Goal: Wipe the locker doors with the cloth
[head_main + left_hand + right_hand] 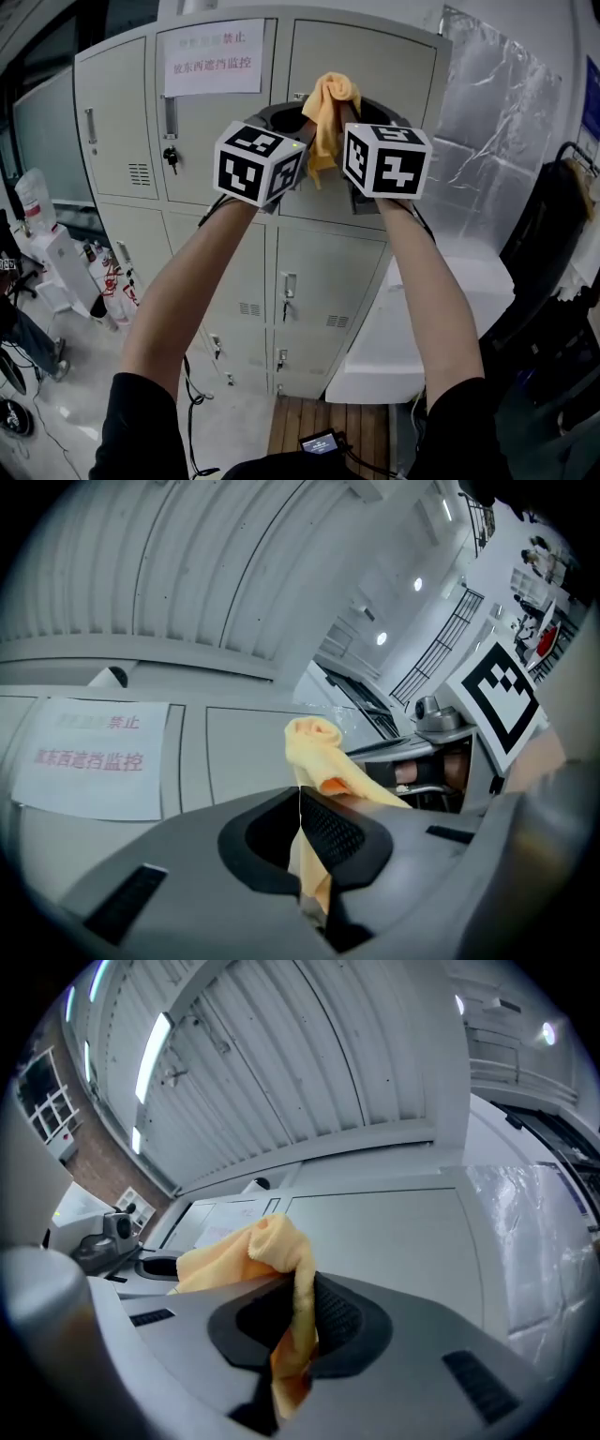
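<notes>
Two pinches held the yellow cloth point(330, 105): left gripper point(300, 832) and right gripper point(295, 1330) each clenched a fold, the bunch rising between and just ahead of them, near the upper locker door point(375, 66). Spreading them apart risked yanking one fold loose.

Left gripper point(300, 825) and right gripper point(298, 1316): grey moulded shells, with dark ribbed pads point(330, 832) lining the jaws. Each has a white cube point(260, 161) with black square markers. Black short sleeves point(141, 427). A black cable point(214, 208) sits at the left wrist.
</notes>
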Action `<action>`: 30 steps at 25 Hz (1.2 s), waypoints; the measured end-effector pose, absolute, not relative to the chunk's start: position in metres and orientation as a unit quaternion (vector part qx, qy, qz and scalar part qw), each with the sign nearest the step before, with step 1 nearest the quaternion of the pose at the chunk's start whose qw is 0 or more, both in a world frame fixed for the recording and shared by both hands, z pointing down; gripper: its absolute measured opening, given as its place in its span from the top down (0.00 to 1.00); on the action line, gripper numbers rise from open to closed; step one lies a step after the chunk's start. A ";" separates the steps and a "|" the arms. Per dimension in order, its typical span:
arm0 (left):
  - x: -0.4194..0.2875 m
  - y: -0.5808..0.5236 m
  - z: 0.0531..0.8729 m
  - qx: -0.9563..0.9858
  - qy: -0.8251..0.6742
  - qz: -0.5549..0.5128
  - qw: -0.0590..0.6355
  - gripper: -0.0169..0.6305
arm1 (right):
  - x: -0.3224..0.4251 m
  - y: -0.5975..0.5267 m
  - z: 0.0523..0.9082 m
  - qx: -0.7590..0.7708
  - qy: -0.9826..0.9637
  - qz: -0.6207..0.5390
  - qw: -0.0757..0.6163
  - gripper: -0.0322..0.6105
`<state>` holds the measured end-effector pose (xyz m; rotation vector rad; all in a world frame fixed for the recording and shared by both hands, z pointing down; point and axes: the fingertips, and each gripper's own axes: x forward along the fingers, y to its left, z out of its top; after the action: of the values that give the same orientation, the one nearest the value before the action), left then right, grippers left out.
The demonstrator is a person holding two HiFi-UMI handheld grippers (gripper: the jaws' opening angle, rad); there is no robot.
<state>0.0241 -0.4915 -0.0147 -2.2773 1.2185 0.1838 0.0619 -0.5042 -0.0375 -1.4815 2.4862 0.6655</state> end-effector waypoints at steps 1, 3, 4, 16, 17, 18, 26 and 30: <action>0.015 -0.492 -0.012 -0.845 0.457 0.066 0.269 0.94 | 0.052 -0.506 -0.034 -0.492 0.838 0.221 0.084 0.86; -0.001 -0.494 -0.006 -0.845 0.462 0.063 0.262 0.94 | 0.033 -0.510 -0.026 -0.483 0.845 0.215 0.081 0.86; -0.007 -0.495 -0.003 -0.844 0.465 0.062 0.260 0.94 | 0.024 -0.512 -0.023 -0.479 0.848 0.214 0.079 0.86; -0.035 -0.526 0.026 -0.840 0.483 0.034 0.245 0.94 | -0.014 -0.543 0.006 -0.493 0.841 0.221 0.039 0.86; -0.034 -0.528 0.028 -0.841 0.482 0.034 0.244 0.94 | -0.012 -0.545 0.008 -0.496 0.839 0.223 0.034 0.86; -0.033 -0.529 0.029 -0.842 0.481 0.034 0.242 0.94 | -0.011 -0.547 0.009 -0.498 0.836 0.227 0.031 0.86; -0.015 -0.534 0.029 -0.841 0.478 0.020 0.254 0.94 | 0.005 -0.554 0.012 -0.503 0.834 0.224 0.030 0.86; 0.000 -0.533 0.026 -0.843 0.472 0.018 0.259 0.94 | 0.021 -0.552 0.009 -0.511 0.827 0.233 0.030 0.86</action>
<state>0.0003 -0.5331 0.0260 -2.2833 1.2777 0.0488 0.0211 -0.5524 0.0095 -1.5758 2.5499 0.7181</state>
